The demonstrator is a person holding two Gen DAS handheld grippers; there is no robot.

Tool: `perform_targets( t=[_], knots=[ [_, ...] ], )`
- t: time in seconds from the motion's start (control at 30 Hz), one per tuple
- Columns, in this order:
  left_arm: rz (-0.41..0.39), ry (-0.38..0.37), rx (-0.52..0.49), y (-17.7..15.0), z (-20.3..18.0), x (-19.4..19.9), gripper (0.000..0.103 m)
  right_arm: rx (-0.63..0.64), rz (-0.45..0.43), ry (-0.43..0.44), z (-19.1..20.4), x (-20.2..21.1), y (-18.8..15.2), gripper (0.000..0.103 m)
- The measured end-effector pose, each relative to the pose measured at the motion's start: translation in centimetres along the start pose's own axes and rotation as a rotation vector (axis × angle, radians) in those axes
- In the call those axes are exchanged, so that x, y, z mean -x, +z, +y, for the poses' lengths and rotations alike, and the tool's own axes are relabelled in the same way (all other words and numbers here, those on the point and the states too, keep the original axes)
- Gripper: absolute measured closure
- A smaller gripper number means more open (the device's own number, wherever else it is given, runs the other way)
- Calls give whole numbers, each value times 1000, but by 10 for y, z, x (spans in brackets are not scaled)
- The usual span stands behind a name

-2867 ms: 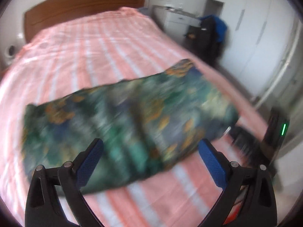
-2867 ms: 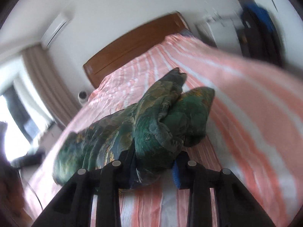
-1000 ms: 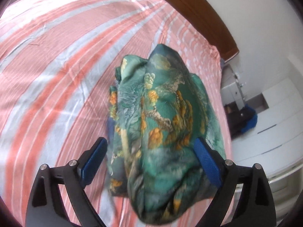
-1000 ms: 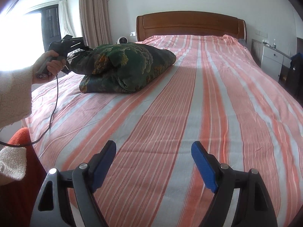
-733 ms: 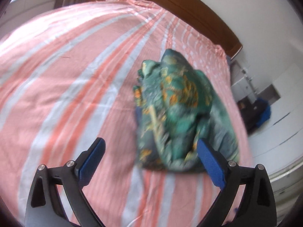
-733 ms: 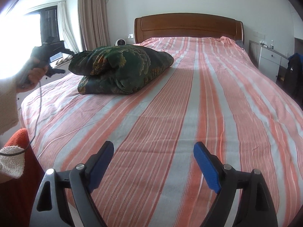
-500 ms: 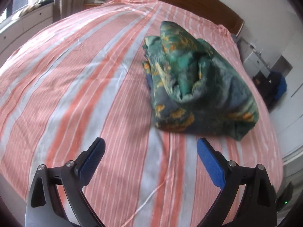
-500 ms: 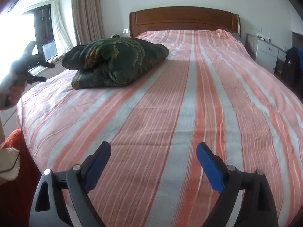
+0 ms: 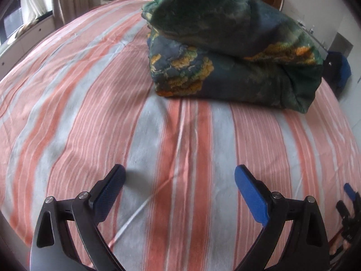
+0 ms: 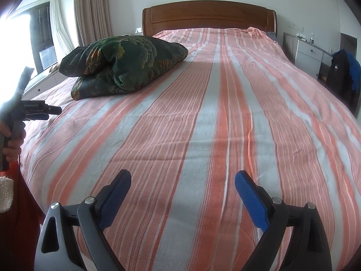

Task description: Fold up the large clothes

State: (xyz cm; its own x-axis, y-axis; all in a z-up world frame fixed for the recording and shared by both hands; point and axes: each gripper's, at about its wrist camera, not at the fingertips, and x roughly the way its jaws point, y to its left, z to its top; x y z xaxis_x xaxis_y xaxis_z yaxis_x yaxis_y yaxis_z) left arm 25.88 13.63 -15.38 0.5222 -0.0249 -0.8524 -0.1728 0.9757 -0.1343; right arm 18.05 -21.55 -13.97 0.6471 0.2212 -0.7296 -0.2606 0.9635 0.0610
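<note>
A dark green garment with gold and blue print lies folded into a thick bundle on the striped bed. In the right wrist view the bundle sits on the bed's left side, toward the headboard. My left gripper is open and empty, low over the sheet, well short of the bundle. My right gripper is open and empty above the foot of the bed. The left gripper's handle, held in a hand, shows at the left edge of the right wrist view.
A wooden headboard stands at the far end. A white nightstand and a dark and blue jacket are on the right. Curtains and a window are on the left. The right gripper's tip shows at the left wrist view's right edge.
The right gripper let go of the garment and drew back to the foot of the bed. The left gripper pulled away from the bundle and dropped low over the sheet.
</note>
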Motion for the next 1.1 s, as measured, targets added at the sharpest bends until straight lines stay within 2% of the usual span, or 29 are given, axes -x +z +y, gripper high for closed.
perform_targets(
  t=[0.23, 0.57, 0.67, 0.77, 0.87, 0.97, 1.03, 1.1],
  knots=[
    [-9, 89, -98, -12, -17, -11, 0, -5, 21, 2, -2, -5, -2, 10],
    [-38, 132, -101, -20, -22, -11, 0, 0, 39, 16, -1, -9, -2, 10],
    [-45, 121, -112, -28, -26, -2, 0, -20, 63, 38, 1, -12, 7, 10],
    [-66, 77, -78, -35, -21, 5, 0, -49, 40, 104, 12, -10, 41, 10],
    [-94, 7, -55, -39, -11, 14, 0, -2, -31, 182, 48, -2, 104, 10],
    [-108, -46, -26, -38, 1, 22, 0, 111, -101, 276, 110, -10, 188, 10],
    [-118, -64, 4, -38, 10, 25, 0, 142, -133, 324, 142, -23, 229, 10],
    [-127, -76, 30, -39, 20, 28, 0, 166, -148, 331, 179, -49, 276, 10]
  ],
)
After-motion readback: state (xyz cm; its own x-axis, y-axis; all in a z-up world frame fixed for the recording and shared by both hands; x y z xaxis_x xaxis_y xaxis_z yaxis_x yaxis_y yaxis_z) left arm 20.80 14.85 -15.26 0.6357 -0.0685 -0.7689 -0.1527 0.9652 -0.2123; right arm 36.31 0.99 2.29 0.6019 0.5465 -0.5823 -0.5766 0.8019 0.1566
